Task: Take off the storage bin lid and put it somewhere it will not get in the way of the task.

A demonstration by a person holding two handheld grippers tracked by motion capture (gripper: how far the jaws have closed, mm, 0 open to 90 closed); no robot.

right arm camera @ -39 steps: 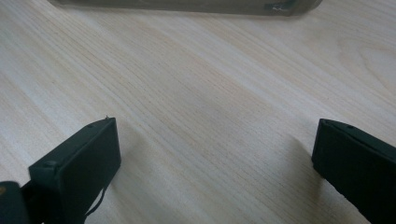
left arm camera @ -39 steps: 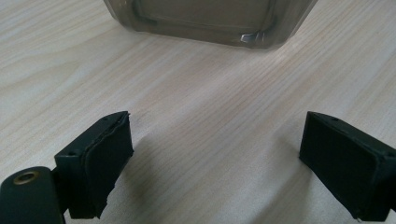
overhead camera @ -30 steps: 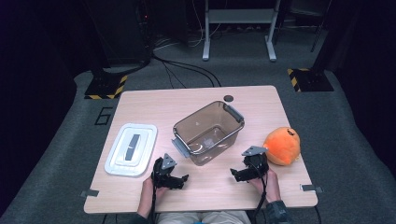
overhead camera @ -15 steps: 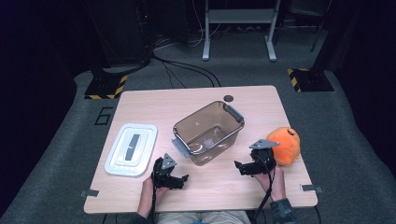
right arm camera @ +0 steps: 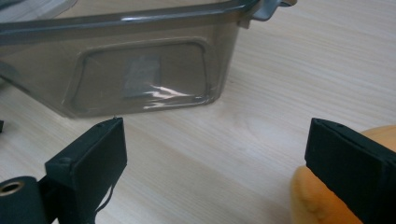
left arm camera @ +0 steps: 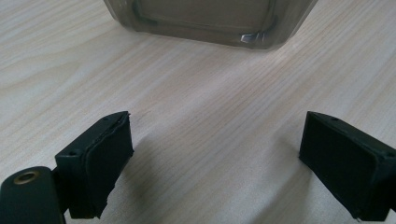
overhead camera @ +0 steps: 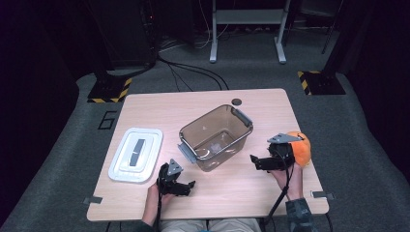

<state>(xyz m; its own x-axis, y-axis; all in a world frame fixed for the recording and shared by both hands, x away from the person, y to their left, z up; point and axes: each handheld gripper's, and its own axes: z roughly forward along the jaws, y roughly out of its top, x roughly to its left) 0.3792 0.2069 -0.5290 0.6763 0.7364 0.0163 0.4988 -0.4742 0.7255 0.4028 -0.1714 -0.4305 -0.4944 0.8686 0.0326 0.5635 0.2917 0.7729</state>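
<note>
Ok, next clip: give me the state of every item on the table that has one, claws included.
Clear tub: upright, open, lid off, nothing inside.
White lid: lying flat on the table, left of the tub, apart from it.
Orange soft toy: resting by the table's right edge, not gripped.
Left claw: open, jaws wide, nothing between them.
Right claw: open, beside the toy, holding nothing.

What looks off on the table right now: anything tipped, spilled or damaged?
Nothing stands out. The clear bin stands upright and empty but turned askew to the table edge, its white lid lies flat beside it, and the orange plush sits intact near the right gripper.
</note>
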